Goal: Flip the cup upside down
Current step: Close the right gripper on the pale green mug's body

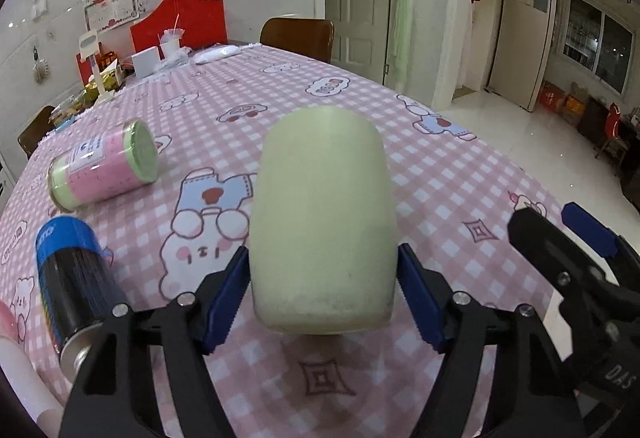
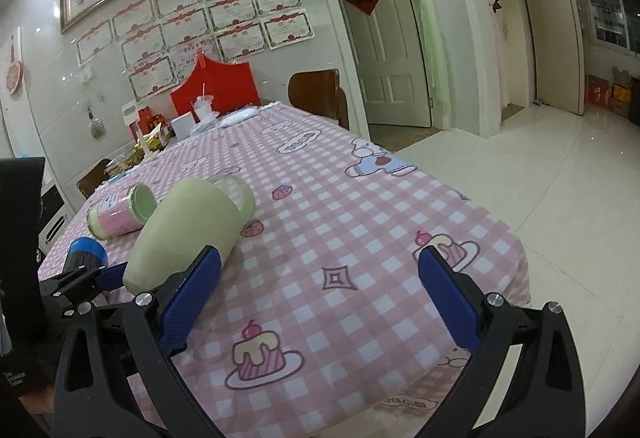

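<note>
A pale green cup (image 1: 324,222) fills the middle of the left wrist view. My left gripper (image 1: 322,294) is shut on the cup, its blue pads (image 1: 224,298) pressed against both sides near the lower end. In the right wrist view the cup (image 2: 188,230) is tilted above the table, with the left gripper (image 2: 120,272) clamped on its near end. My right gripper (image 2: 320,302) is open and empty above the pink checked tablecloth (image 2: 340,222), to the right of the cup. It also shows at the right edge of the left wrist view (image 1: 576,250).
A pink and green jar (image 1: 104,167) lies on its side at the left. A dark blue can (image 1: 74,278) lies nearer. Boxes, a white cup and clutter (image 1: 132,65) sit at the table's far end. A brown chair (image 1: 298,35) stands behind. The table edge (image 2: 516,238) drops off at right.
</note>
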The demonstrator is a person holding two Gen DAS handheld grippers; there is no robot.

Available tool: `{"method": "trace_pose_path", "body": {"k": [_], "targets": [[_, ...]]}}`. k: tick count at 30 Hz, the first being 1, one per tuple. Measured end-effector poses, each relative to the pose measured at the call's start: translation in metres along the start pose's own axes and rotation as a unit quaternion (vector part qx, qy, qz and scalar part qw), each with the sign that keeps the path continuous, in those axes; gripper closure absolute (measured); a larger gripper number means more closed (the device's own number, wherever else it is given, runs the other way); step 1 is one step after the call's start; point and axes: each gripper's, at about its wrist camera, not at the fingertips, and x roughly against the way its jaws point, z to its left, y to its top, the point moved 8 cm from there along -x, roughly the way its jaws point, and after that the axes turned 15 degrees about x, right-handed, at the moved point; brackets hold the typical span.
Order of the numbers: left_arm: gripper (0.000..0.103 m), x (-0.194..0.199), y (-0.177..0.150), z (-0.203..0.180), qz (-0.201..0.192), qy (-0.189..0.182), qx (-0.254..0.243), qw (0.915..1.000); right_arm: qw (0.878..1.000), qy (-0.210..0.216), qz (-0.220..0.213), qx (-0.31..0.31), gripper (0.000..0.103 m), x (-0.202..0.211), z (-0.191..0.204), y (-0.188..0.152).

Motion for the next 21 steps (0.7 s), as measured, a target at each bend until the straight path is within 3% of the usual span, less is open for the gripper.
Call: {"method": "trace_pose_path", "body": {"k": [8, 21], "targets": [[0.031, 0.036, -0.027, 0.027, 0.000, -0.019, 0.036, 0.9992, 0.999, 0.009, -0.006, 0.030, 0.008, 0.016, 0.028, 0.008], [0.030, 0.077, -0.062, 0.047, -0.012, -0.036, 0.045, 0.9983, 0.997, 0.044, -0.001, 0.069, 0.008, 0.033, 0.084, 0.012]]}}
